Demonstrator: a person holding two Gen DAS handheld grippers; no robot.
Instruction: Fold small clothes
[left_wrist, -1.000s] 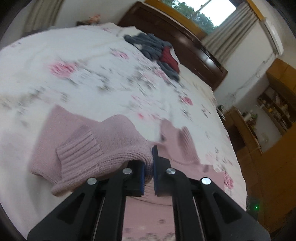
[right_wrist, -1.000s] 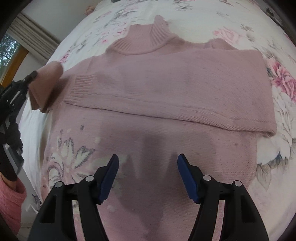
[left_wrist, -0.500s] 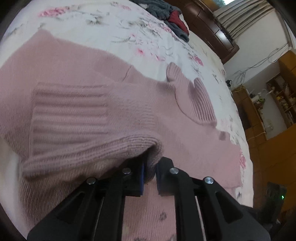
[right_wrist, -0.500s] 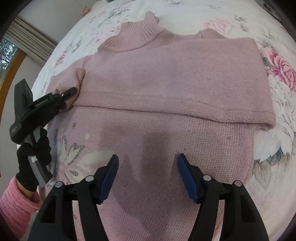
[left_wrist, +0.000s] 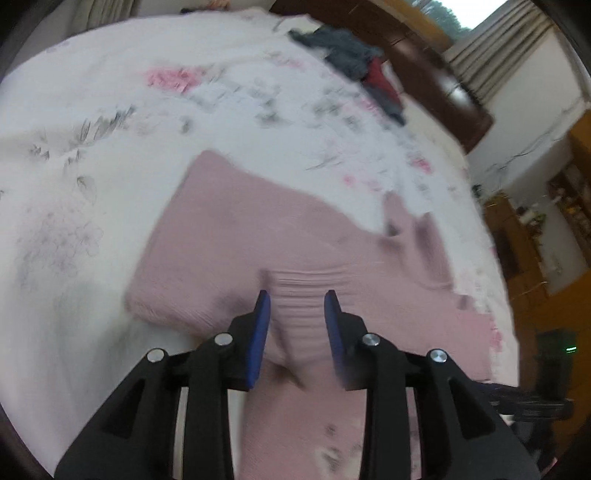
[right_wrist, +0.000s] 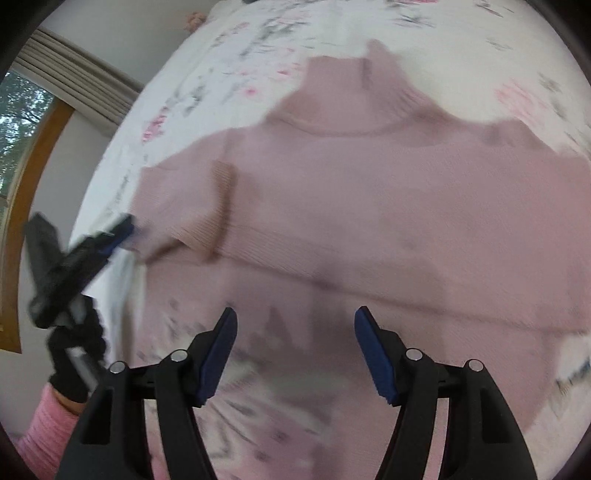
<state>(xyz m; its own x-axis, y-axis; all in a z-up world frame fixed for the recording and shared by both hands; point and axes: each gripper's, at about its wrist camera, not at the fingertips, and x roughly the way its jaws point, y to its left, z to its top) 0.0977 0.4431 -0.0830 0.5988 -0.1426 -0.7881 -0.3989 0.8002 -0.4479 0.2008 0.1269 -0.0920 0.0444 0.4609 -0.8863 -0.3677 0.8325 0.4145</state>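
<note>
With both sleeves laid across the pink sweater (right_wrist: 369, 206) flat on the bed (left_wrist: 110, 155), left gripper (left_wrist: 297, 325) and right gripper (right_wrist: 295, 347) fingers apart and empty, sleeve-folding looks finished; next: grasp the hem and fold toward the collar.

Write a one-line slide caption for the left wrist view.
Open left gripper above the ribbed cuff of a pink sweater on a floral bedspread.

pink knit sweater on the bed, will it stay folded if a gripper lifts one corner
Probably not: the pink knit sweater looks soft and floppy, its ribbed cuff draped limply across the body. The thick knit likely sags from one corner. It seems unlikely to slide on the floral bedsheet.
</note>
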